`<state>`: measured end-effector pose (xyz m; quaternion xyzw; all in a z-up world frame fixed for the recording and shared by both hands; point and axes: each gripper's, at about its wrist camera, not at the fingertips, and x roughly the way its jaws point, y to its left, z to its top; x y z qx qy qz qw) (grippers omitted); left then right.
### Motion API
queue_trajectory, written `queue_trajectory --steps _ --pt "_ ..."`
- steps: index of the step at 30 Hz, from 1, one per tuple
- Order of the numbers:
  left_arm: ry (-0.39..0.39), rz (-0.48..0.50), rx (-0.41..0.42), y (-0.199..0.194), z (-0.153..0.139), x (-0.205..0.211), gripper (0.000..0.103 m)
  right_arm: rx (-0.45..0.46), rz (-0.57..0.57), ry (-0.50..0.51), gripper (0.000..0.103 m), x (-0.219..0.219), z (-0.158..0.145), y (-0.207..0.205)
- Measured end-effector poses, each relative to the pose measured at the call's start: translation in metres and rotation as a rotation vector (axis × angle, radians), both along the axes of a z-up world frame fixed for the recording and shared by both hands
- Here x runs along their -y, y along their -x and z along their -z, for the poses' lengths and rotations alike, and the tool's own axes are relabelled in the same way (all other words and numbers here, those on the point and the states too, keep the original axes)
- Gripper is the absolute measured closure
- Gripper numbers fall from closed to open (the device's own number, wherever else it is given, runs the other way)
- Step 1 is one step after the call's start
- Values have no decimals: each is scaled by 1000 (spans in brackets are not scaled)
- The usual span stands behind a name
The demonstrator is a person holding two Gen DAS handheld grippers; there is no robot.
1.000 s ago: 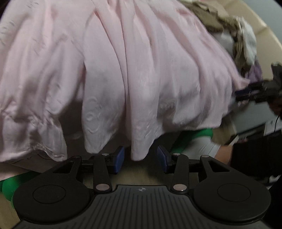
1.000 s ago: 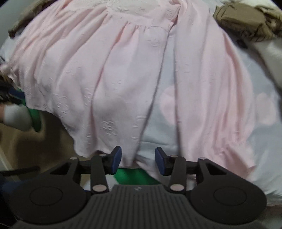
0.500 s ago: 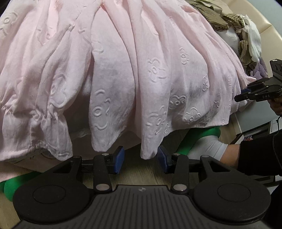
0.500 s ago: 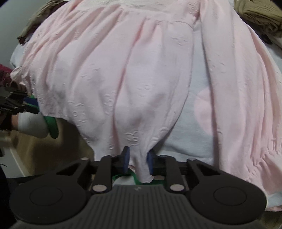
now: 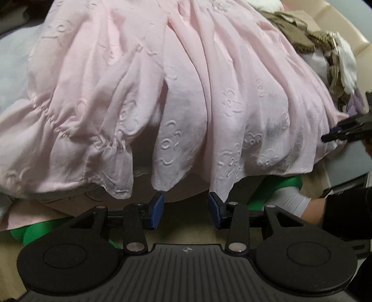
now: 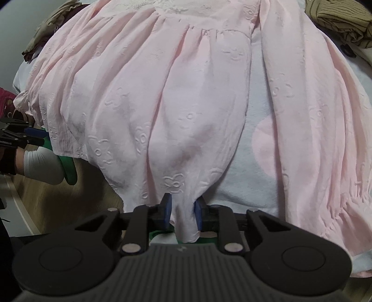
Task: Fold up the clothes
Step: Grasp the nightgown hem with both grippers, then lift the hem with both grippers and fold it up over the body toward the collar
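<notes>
1. One pink dress (image 5: 190, 88) with embossed flowers fills most of both wrist views. It lies spread over a pale blue sheet (image 6: 237, 185), and its gathered hem hangs over the near edge.
2. Sheet: bare patches show between the dress folds in the right wrist view, one with a pink blotch.
3. Brown clothes (image 5: 295, 34) lie heaped past the dress, beside white cloth (image 5: 346, 62); more brown cloth (image 6: 337, 21) sits at the top right of the right wrist view.
4. Wooden floor (image 6: 41, 197) shows below the hem.
5. Left gripper (image 5: 186, 210): its jaws stand apart, just under the hem. The right blue pad meets the tip of one hanging fold; the gap between the pads holds no cloth.
6. Right gripper (image 6: 183, 212): its blue pads press on a bunched fold of the dress hem, and the fold's end sticks out below them.
7. Green shapes (image 5: 279, 185) show under the hem, next to a white sleeve (image 5: 295, 202).
</notes>
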<state>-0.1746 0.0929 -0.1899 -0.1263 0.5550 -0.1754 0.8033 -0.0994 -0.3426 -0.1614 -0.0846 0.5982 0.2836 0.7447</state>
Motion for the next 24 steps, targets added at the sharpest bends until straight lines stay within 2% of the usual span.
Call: queue_trajectory --steps 3,7,10,13,14,19,21,23,24 --pt "39 -57 3 -3 8 -3 64 0 -11 1 78 -2 0 1" --pt "217 -234 -89 -9 28 -21 64 1 -22 7 78 -5 3 3" --pt "279 -318 -98 -6 37 -31 65 0 -28 12 78 -7 4 4" --pt "296 -378 -86 -3 44 -37 67 0 -40 18 77 -8 5 4" --pt "285 -380 -79 -3 46 -37 70 0 -46 20 76 -8 4 4" --pt "294 -470 -31 6 52 -44 71 -1 -73 21 72 -10 3 6" --pt "314 -474 5 6 52 -45 76 -1 -71 20 71 -9 3 6" --pt "325 -483 41 5 51 -47 96 -1 -67 19 71 -8 2 5" --pt "328 -488 55 4 51 -48 98 0 -64 18 71 -8 2 5"
